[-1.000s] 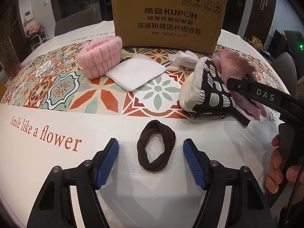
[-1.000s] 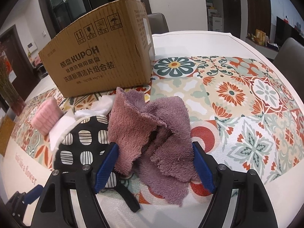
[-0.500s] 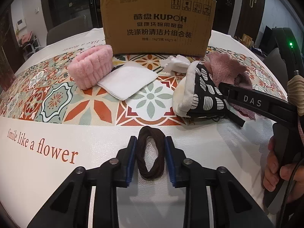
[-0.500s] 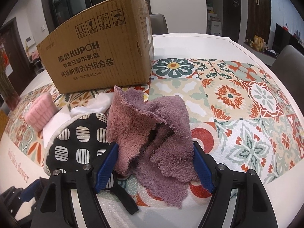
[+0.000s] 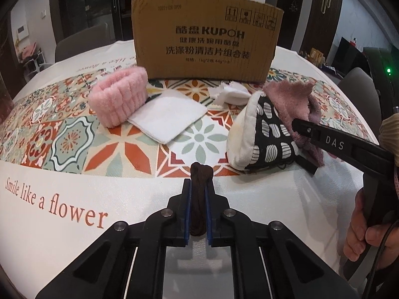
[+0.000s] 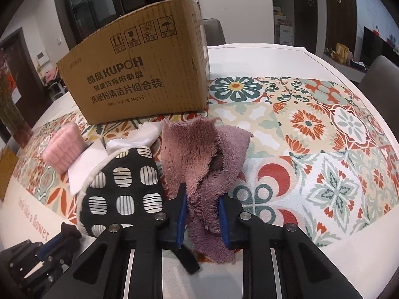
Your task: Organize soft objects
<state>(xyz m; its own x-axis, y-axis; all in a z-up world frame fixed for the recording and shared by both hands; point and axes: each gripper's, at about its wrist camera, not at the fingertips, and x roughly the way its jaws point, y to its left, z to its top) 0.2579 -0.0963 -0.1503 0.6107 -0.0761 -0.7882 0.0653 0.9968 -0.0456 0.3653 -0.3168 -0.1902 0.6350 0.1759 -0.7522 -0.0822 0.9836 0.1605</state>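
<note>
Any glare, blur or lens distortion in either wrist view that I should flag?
Left wrist view: sharp, strong fisheye bending the round white table edge; soft ceiling-light glare on the glossy tablecloth near the patterned black-and-white oven mitt. Right wrist view: equally sharp, dark vignette in the corners, brown cardboard box bowed by the lens, no motion blur.

We see the left black plastic two-finger gripper [image 5: 198, 208] with flat blue rubber pads lining its fingers [image 5: 187, 214], and round silver screws at the joints of its angular black linkage arms. The right black plastic gripper [image 6: 203, 220] matches it, with white "DAS" lettering along its side. The hand [image 5: 361, 226] on its black handle wears a beige ribbed sleeve [image 5: 389, 134], a thin black cable beside it.
</note>
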